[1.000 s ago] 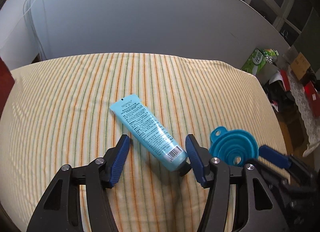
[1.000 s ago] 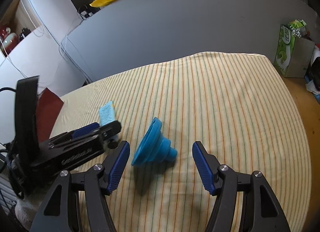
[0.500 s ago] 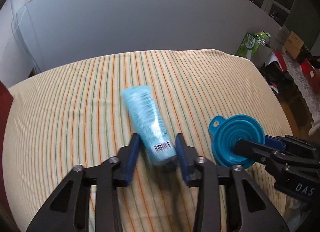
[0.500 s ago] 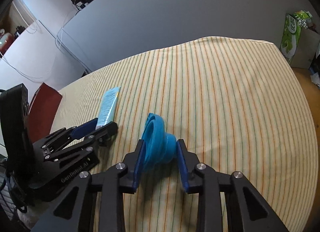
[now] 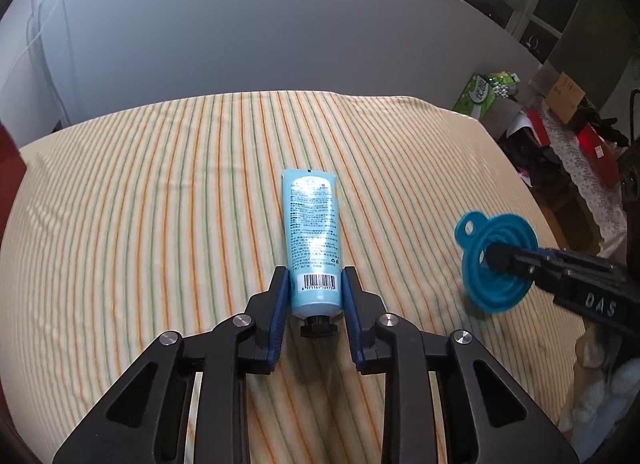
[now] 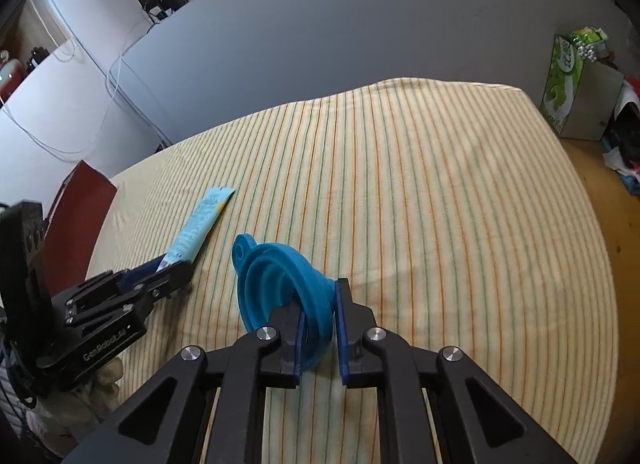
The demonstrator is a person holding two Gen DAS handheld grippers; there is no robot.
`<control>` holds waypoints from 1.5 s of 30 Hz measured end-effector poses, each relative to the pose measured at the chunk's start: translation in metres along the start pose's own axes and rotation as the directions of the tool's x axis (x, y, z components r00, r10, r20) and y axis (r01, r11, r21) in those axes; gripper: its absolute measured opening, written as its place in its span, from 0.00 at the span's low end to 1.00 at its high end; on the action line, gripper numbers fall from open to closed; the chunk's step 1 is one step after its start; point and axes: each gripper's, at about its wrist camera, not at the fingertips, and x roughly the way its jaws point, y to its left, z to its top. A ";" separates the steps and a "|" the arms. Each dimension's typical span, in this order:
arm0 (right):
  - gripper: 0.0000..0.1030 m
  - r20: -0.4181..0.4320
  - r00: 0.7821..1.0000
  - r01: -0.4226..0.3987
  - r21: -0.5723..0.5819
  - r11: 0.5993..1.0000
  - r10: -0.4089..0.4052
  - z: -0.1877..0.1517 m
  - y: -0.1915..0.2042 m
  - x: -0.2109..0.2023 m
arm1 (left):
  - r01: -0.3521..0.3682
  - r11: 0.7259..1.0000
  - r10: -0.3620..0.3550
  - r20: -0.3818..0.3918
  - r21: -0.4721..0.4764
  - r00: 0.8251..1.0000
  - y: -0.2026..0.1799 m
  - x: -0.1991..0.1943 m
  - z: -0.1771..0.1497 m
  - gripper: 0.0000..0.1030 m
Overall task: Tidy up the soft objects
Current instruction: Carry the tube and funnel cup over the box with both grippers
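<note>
Between the blue pads of the left gripper (image 5: 314, 291) sits the cap end of a light blue tube (image 5: 313, 232), barcode face up, both pads pressed against its sides just above the black cap (image 5: 319, 326). From there the tube runs straight away from the fingers, its flat crimped end farthest out over the striped cloth (image 5: 160, 204). From the right wrist view the same tube (image 6: 199, 226) points up and to the right out of the left gripper (image 6: 172, 264), its far end just above the cloth (image 6: 440, 204).

On the other side, the right gripper (image 6: 320, 304) is closed narrow on a blue collapsible funnel (image 6: 280, 284). Its pads clamp the narrow spout end, while the wide ribbed mouth flares out to the left of the fingers and the small hanging tab sticks up at the top left. In the left wrist view the funnel (image 5: 498, 264) sits at the tip of the right gripper (image 5: 494, 256), mouth facing the camera, raised off the cloth and well to the right of the tube.

Behind the cloth stands a grey panel (image 5: 280, 44), and a green box (image 6: 564, 80) sits beyond the far right corner
</note>
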 end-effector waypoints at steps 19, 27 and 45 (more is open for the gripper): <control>0.11 0.074 0.992 -0.097 -0.101 0.990 0.105 0.002 0.065 -0.038 | 0.056 0.996 -0.043 0.185 -0.069 0.982 0.060 -0.112 -0.028 0.24; 0.11 0.075 0.979 -0.171 -0.210 0.963 0.190 0.027 0.132 -0.038 | -0.026 0.990 0.067 0.299 -0.140 0.952 0.114 -0.188 -0.052 0.24; 0.11 -0.006 0.945 -0.303 -0.394 0.868 0.327 0.078 0.314 0.008 | -0.356 0.880 0.449 0.305 -0.315 0.840 0.244 -0.254 -0.096 0.23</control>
